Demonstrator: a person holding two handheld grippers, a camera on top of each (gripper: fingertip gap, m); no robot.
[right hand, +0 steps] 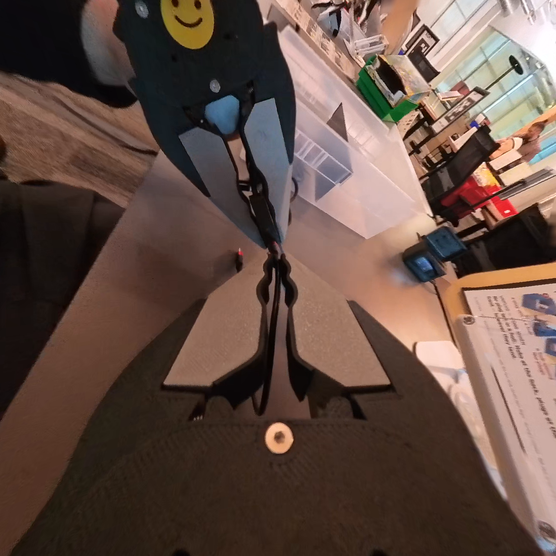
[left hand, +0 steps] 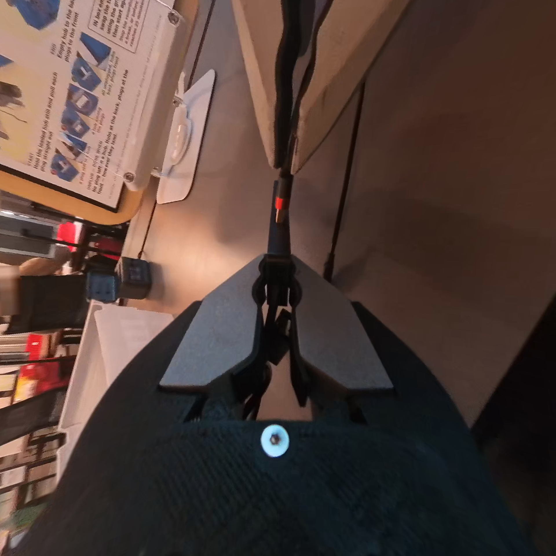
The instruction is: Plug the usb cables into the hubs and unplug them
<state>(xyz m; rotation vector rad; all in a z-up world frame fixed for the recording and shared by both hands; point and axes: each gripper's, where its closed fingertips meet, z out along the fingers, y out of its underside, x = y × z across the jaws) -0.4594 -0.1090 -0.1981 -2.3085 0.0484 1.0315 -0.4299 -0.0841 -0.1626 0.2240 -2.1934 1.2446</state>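
Observation:
My left gripper point(left hand: 277, 261) is shut on a slim black hub point(left hand: 278, 240) that juts past its fingertips. It also shows in the right wrist view point(right hand: 272, 240), with the hub point(right hand: 261, 210) between its grey fingers. My right gripper point(right hand: 276, 261) is shut on a black usb cable point(right hand: 270, 331). In the left wrist view the right gripper point(left hand: 282, 168) faces mine, and the cable's red-banded plug point(left hand: 281, 204) has its metal tip at the hub's end. I cannot tell whether the tip is inside. Another red-banded plug point(right hand: 239, 255) lies on the table.
Two blue hubs point(left hand: 120, 285) point(right hand: 433, 255) sit at the table's far edge. A printed instruction sheet on a board point(left hand: 75, 90) point(right hand: 511, 346) stands beside a white pad point(left hand: 186, 129). A translucent plastic bin point(right hand: 346, 150) is nearby. Shelves and a person stand beyond the table. About 6 cm separates my left fingertips from my right.

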